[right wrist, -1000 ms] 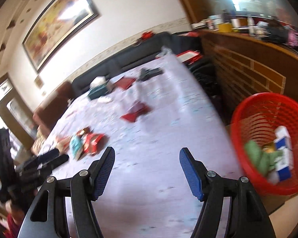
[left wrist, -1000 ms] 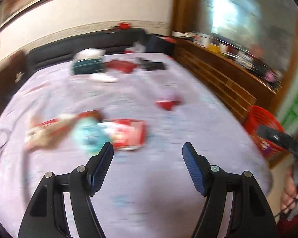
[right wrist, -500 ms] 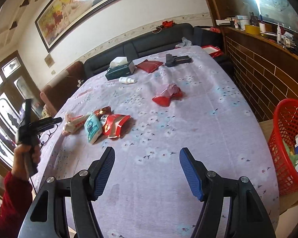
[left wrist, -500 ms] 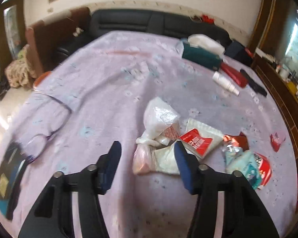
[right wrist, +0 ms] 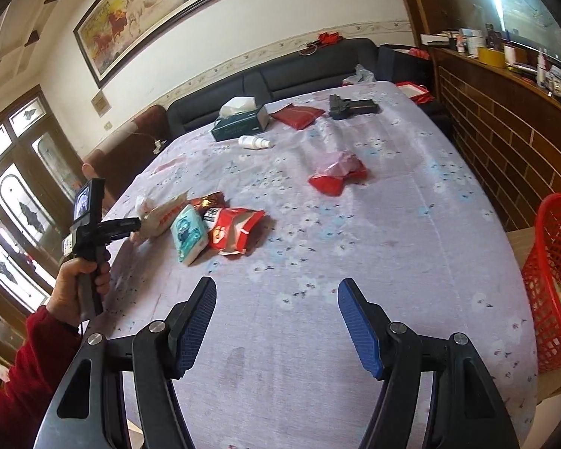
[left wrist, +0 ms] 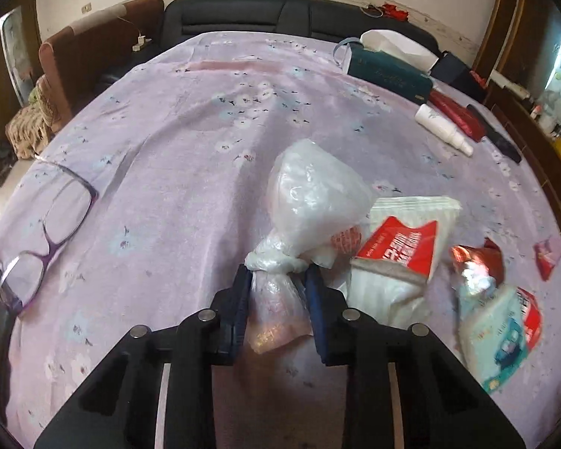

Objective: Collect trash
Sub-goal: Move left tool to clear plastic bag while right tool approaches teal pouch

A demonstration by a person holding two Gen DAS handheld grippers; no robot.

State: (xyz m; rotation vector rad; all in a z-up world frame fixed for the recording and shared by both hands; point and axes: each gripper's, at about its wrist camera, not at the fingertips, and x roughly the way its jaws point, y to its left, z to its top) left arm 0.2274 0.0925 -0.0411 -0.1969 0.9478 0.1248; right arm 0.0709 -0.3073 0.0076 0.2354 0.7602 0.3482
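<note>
My left gripper (left wrist: 278,280) is shut on the knotted neck of a clear plastic bag (left wrist: 310,198) lying on the lilac tablecloth (left wrist: 175,157). Beside it to the right lie a red-and-white tissue pack (left wrist: 400,250), a crumpled red foil wrapper (left wrist: 475,258) and a teal packet (left wrist: 501,336). In the right wrist view my right gripper (right wrist: 276,310) is open and empty above the cloth. The left gripper (right wrist: 125,226) shows there at the trash pile's left end, with the teal packet (right wrist: 189,234), a red snack bag (right wrist: 232,230) and a red-pink wrapper (right wrist: 336,172) farther back.
A red mesh basket (right wrist: 553,292) with trash stands off the table's right edge. Glasses (left wrist: 48,224) lie at the left. A green tissue box (left wrist: 389,71), white bottle (left wrist: 443,131), red pouch (right wrist: 297,116) and black object (right wrist: 351,106) sit at the far end. Sofa behind.
My left gripper has moved forward onto the clear plastic bag and closed on its knotted neck. The right gripper has stayed open and barely moved.
</note>
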